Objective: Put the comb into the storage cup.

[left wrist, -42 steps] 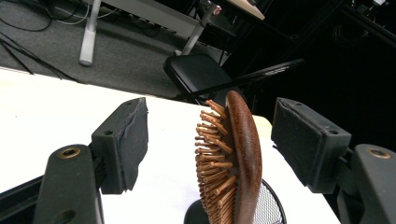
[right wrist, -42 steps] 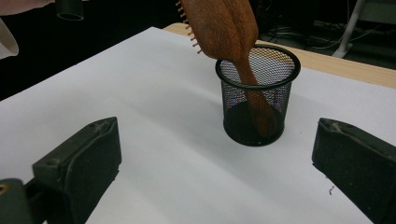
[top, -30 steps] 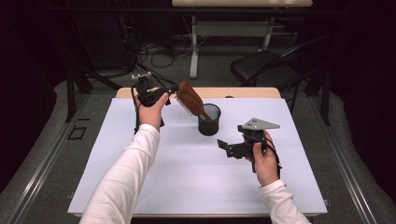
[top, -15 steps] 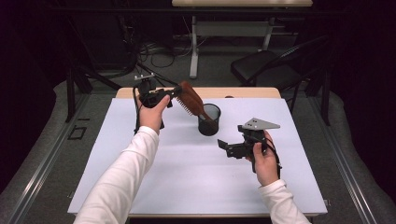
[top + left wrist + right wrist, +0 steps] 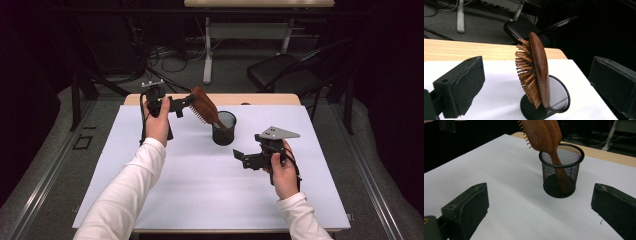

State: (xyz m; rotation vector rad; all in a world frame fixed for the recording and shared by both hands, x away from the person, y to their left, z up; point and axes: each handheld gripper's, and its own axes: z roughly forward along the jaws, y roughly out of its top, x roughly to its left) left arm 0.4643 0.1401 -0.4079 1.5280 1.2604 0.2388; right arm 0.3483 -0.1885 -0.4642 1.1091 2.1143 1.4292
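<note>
A brown wooden hairbrush (image 5: 202, 106) stands handle-down in a black mesh cup (image 5: 224, 135) at the back middle of the white table cover, and its head leans left. My left gripper (image 5: 184, 104) is held just left of the brush head, jaws open. In the left gripper view the brush (image 5: 539, 67) and the cup (image 5: 559, 95) lie ahead between the wide-apart pads, untouched. My right gripper (image 5: 239, 156) hovers open to the front right of the cup. From the right gripper view the cup (image 5: 560, 182) and the brush (image 5: 544, 132) are ahead, at a distance.
A white sheet (image 5: 200, 190) covers the table, with a strip of bare wood (image 5: 260, 98) along the far edge. A dark chair (image 5: 285, 75) and desk legs (image 5: 207, 55) stand on the floor behind. Cables trail from both grippers.
The left hand and its gripper have dropped slightly. The brush, the cup and the right gripper stay where they were.
</note>
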